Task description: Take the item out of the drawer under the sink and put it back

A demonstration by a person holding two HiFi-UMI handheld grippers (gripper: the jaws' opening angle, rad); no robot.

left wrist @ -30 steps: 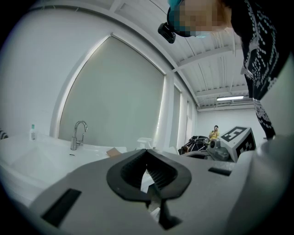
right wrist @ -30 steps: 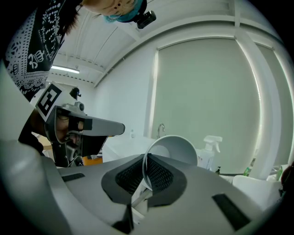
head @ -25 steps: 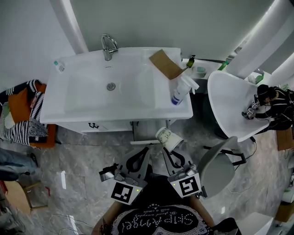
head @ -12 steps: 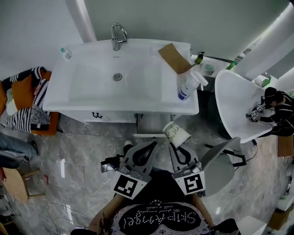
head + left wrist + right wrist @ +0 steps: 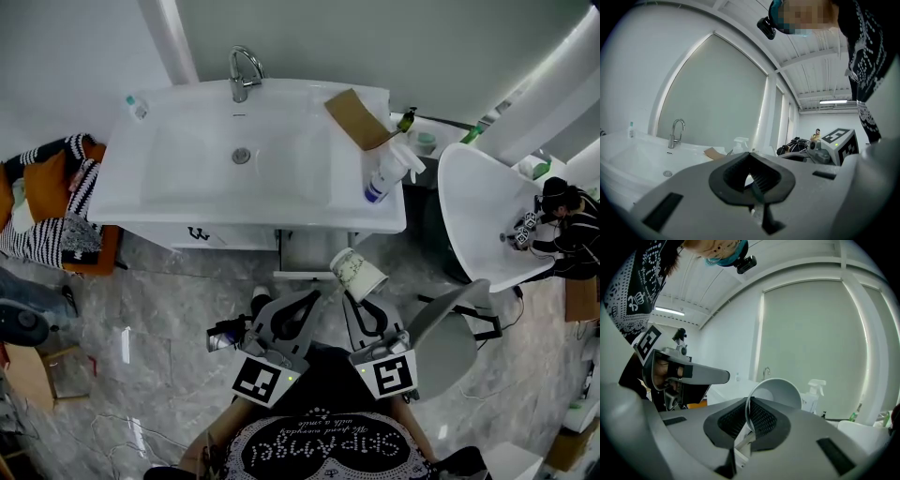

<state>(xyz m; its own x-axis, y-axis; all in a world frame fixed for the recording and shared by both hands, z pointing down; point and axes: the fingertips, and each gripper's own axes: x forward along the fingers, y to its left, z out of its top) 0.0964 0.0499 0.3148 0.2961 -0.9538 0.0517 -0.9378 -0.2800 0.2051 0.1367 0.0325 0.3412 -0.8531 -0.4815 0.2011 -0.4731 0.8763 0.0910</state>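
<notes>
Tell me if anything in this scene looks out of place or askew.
Two things. The paper cup hangs tipped on its side above the floor, pinched by its wall at the rim in the right gripper. A brown cardboard piece lies skewed at the sink counter's back right. No spill or damage shows.

One cup (image 5: 358, 274), one sprayer (image 5: 386, 176), perhaps one small bottle (image 5: 138, 108).

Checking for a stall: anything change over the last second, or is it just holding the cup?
Nothing in the scene moved; only the head view's framing shifted slightly. The right gripper stays clamped on the rim of the cup in front of the sink, and the left gripper stays shut and empty.
</notes>
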